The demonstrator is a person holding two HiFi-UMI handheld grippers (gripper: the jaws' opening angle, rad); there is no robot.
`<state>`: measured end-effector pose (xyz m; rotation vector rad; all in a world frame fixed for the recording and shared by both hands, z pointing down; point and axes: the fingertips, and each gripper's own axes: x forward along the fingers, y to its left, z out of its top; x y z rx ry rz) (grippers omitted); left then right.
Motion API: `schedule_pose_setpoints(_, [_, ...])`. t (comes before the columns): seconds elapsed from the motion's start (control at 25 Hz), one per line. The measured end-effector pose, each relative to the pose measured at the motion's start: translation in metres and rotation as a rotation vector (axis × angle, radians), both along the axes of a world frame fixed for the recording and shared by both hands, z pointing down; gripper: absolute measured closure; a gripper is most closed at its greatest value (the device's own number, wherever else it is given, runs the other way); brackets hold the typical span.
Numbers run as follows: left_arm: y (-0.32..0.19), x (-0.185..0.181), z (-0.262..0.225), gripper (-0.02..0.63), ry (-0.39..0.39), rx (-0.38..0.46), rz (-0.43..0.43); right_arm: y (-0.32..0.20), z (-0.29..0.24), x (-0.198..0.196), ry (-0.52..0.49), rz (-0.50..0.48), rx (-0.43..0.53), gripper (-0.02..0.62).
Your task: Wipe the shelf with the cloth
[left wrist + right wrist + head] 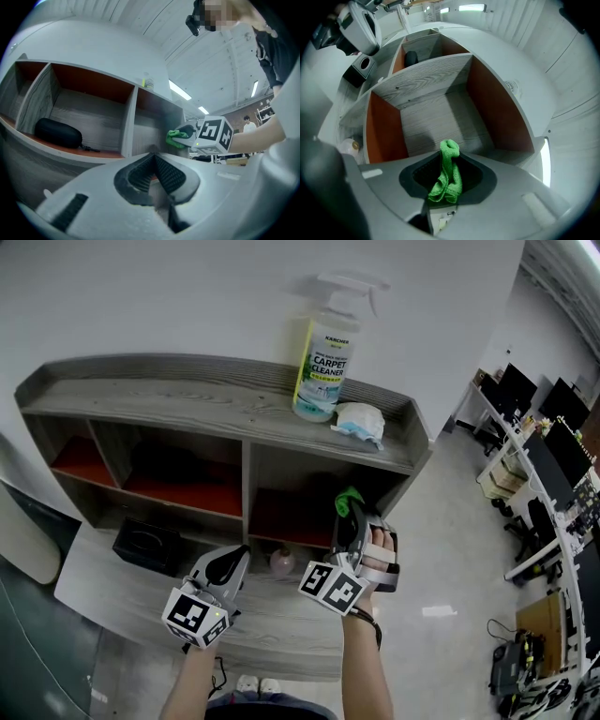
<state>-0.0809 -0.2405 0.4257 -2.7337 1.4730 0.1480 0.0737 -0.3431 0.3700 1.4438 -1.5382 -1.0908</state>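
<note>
Against the white wall stands a grey wood-grain shelf [187, 404] with red-lined compartments, a Kärcher carpet cleaner spray bottle [323, 352] upright on its top board and a black case [57, 133] lying in one of its cubbies. The right gripper [352, 514] is clenched on the green cloth [448, 176], which bunches out past its tips in front of the lower right compartment. The left gripper [228, 568], just beside it near the bottom ledge, has its jaws pressed together with nothing between them.
</note>
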Motion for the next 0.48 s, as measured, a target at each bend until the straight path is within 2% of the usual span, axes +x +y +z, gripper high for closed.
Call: schedule_pose_setpoints(0.48, [0.006, -0.002, 0.007, 0.607, -0.002, -0.016, -0.003, 0.007, 0.063, 0.001, -0.061, -0.004, -0.144, 0.492])
